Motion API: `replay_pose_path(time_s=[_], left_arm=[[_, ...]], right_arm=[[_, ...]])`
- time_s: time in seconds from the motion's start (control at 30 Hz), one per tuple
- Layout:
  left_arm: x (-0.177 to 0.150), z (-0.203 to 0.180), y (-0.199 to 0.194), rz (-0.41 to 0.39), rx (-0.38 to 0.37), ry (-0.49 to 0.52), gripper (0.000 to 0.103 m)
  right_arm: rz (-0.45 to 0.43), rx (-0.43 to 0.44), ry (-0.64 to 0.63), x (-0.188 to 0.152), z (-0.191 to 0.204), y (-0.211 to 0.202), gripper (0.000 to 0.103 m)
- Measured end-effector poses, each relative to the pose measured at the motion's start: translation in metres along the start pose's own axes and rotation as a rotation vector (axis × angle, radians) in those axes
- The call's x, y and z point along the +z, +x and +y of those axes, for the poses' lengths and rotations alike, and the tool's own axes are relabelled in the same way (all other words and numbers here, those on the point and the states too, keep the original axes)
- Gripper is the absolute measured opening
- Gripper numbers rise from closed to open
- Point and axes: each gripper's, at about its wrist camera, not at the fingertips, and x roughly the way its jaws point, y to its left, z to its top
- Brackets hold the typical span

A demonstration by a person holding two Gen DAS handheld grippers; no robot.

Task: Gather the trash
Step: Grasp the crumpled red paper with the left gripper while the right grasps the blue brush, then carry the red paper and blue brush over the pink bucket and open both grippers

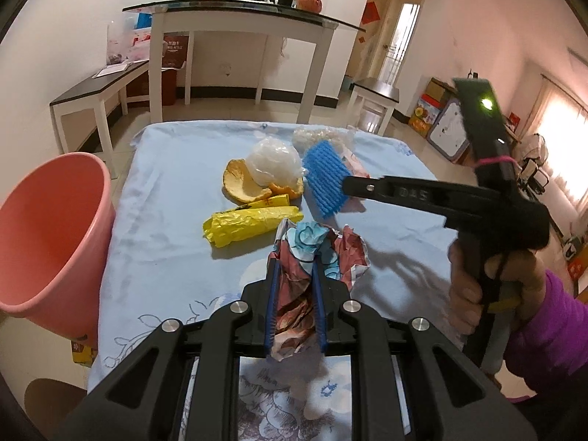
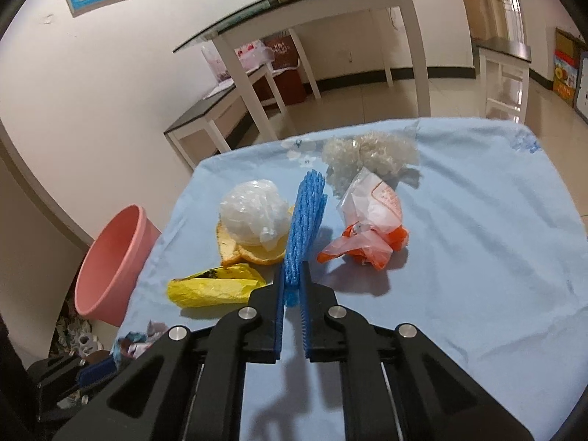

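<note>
Two wrist-mounted fisheye cameras look steeply down along black gripper fingers, close over a light-blue cloth-covered table (image 1: 176,191). Both views share the scattered rubbish, a pink plastic bucket (image 2: 110,264) and a glass-topped white table (image 1: 235,18).

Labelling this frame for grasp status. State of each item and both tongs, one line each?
Left tongs: shut on crumpled printed paper, lifted off cloth.
Right tongs: shut on blue foam net.
Pink bin: open, tilted, beside table, looks empty.
Yellow bag: rolled, lying on cloth.
Orange peel: lying on cloth under the clear bag.
Clear bag: balled up.
Orange-and-clear bag: crumpled, lying on cloth.
</note>
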Motion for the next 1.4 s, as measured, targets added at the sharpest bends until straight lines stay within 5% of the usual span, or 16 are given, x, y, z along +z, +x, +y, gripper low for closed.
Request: replay_pose_path(time_s=[0.6,1.4], left_arm=[[0.002,0.013,-0.048,-0.142,0.054,-0.075,0.017],[-0.011,0.102,-0.13,-0.301,0.309,-0.308,0.017]], right_arm=[[-0.123,0.065,-0.093,-0.021,0.045,-0.079,0.007],[-0.107,0.251,-0.313,-0.027,0.174,-0.059,0.007]])
